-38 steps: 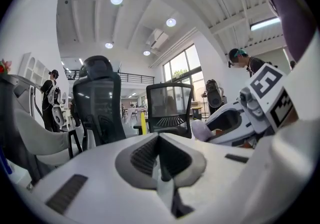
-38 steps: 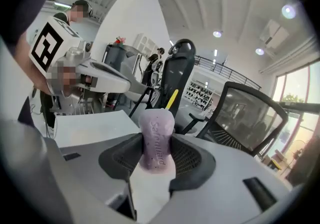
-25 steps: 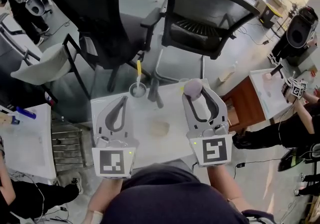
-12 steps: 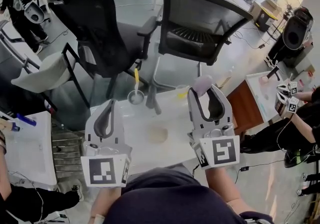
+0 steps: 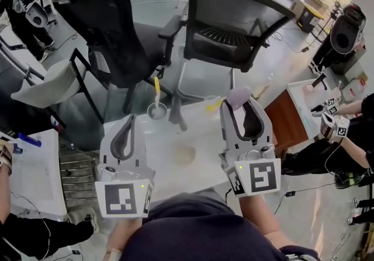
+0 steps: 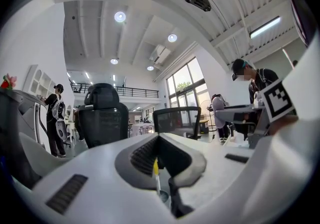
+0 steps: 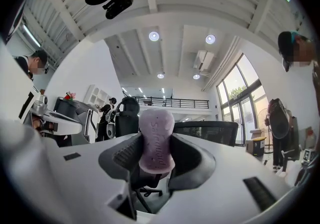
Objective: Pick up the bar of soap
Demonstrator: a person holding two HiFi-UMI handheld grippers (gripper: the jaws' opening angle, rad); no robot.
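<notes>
My right gripper (image 5: 239, 103) is shut on a purple bar of soap (image 5: 237, 97), held above the right part of the small white table (image 5: 198, 137). In the right gripper view the soap (image 7: 156, 138) stands upright, pinched between both pads, with my right gripper (image 7: 156, 152) pointing level across the room. My left gripper (image 5: 130, 120) hovers over the table's left side, shut and holding nothing. In the left gripper view its jaws (image 6: 159, 140) meet at the tips, and a yellow toothbrush (image 6: 155, 168) shows through the slit below them.
At the table's far edge, a cup holds the yellow toothbrush (image 5: 156, 108) beside a dark upright fixture (image 5: 177, 115). A pale oval patch (image 5: 184, 155) lies mid-table. Two black office chairs (image 5: 234, 26) (image 5: 111, 26) stand beyond. There is a wooden cabinet (image 5: 286, 119) to the right and a white table (image 5: 32, 172) to the left.
Both grippers have risen slightly and drawn apart, the left one shifting left. The right gripper has kept the soap throughout. The view has tilted a little.
</notes>
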